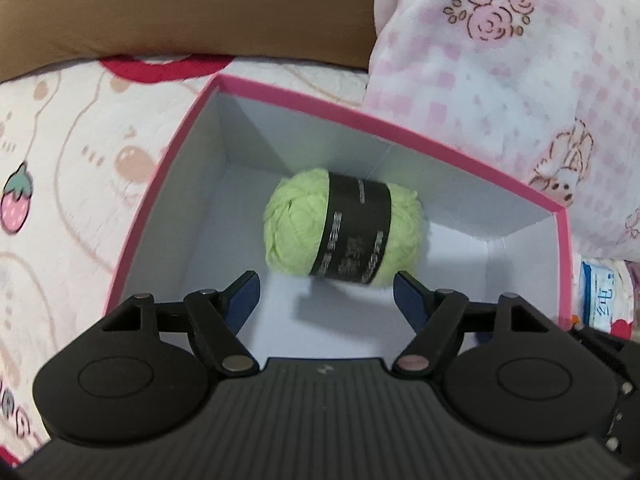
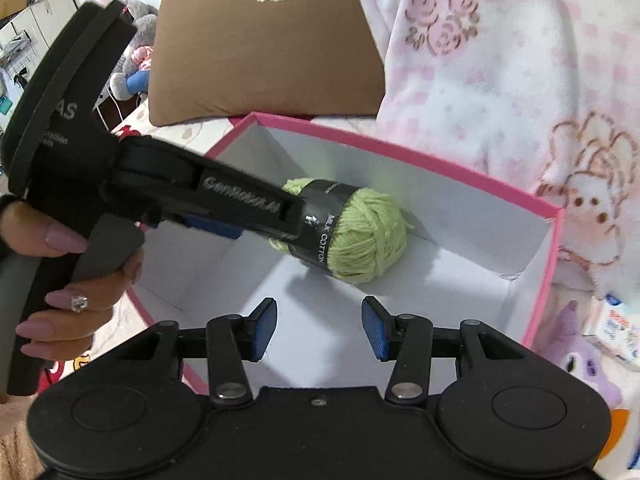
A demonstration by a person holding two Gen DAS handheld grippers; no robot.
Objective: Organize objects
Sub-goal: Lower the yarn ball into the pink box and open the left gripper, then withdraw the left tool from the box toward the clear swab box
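A light green ball of yarn (image 1: 292,232) with a black paper band lies on the floor of a pink-rimmed box (image 1: 192,220) with white inside walls. My left gripper (image 1: 326,284) hangs just over the box, jaws open. Its blue pads stand on either side of the yarn's near end and do not press on it. In the right wrist view the left gripper (image 2: 280,224) reaches in from the left, held by a person's hand (image 2: 80,280), and covers part of the yarn (image 2: 372,232). My right gripper (image 2: 319,316) is open and empty over the box's (image 2: 460,208) near side.
The box rests on a bed sheet (image 1: 60,160) with a strawberry print. A brown pillow (image 2: 260,60) lies behind it, and a pink fleece blanket (image 1: 500,80) is bunched against its right side. A tissue packet (image 2: 616,328) sits to the right. Plush toys (image 2: 136,60) lie far left.
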